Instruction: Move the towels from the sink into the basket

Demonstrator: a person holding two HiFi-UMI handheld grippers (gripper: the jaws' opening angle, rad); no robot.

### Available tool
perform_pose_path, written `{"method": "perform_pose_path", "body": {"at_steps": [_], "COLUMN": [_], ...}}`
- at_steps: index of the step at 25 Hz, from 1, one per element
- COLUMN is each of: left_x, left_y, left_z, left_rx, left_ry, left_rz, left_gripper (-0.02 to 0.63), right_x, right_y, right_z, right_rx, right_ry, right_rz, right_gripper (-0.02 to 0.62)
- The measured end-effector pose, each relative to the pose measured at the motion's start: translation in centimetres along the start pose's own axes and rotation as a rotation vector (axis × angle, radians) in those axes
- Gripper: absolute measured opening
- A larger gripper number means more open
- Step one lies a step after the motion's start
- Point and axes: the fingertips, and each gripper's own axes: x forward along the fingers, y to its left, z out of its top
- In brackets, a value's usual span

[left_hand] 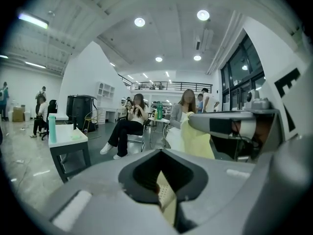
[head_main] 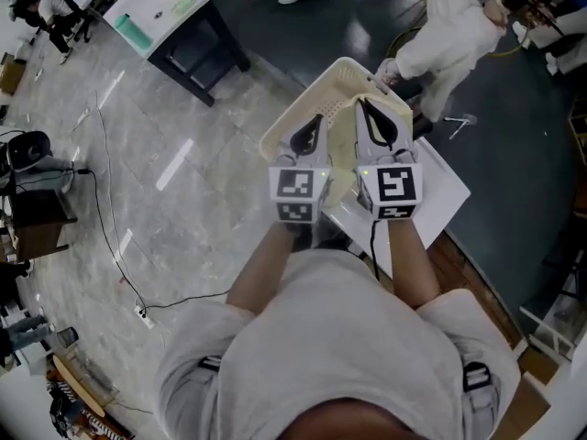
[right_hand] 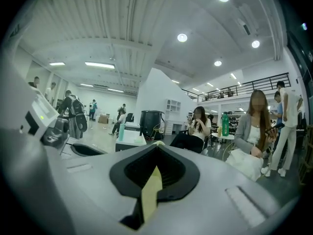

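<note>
A pale yellow towel hangs stretched between my two grippers, above the cream perforated basket. My left gripper is shut on the towel's left edge, where a strip of cloth shows between the closed jaws. My right gripper is shut on the other edge, and a yellow strip runs through its closed pads. In the left gripper view the towel drapes below the right gripper. Both grippers point almost level, side by side. The sink is not visible.
A white counter lies under and right of the basket. A dark-legged table with a teal bottle stands on the marble floor at far left. A person in white crouches beyond the basket. A cable crosses the floor. Seated people are ahead.
</note>
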Motion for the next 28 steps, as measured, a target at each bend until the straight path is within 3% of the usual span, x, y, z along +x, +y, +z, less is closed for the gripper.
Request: {"method": "perform_pose_path", "body": {"at_steps": [5, 17, 28], "left_x": [-0.5, -0.7, -0.3], "left_y": [0.6, 5.2, 7.3], "left_z": [2.5, 1.9, -1.0], "left_rx": [0.008, -0.010, -0.043], "left_ry": [-0.033, -0.033, 0.029], "left_rz": [0.011, 0.090, 0.103], "left_gripper": [0.020, 0.020, 0.020], "right_x": [1.3, 5.2, 7.2], "right_y": [0.3, 2.4, 0.3], "right_z": [3.2, 3.2, -3.7], "right_rx": [-0.019, -0.003, 0.016], "right_ry": [-0.040, -0.053, 0.119], "right_rz": [0.019, 0.082, 0.014], "right_gripper": [0.008, 0.008, 0.008]}}
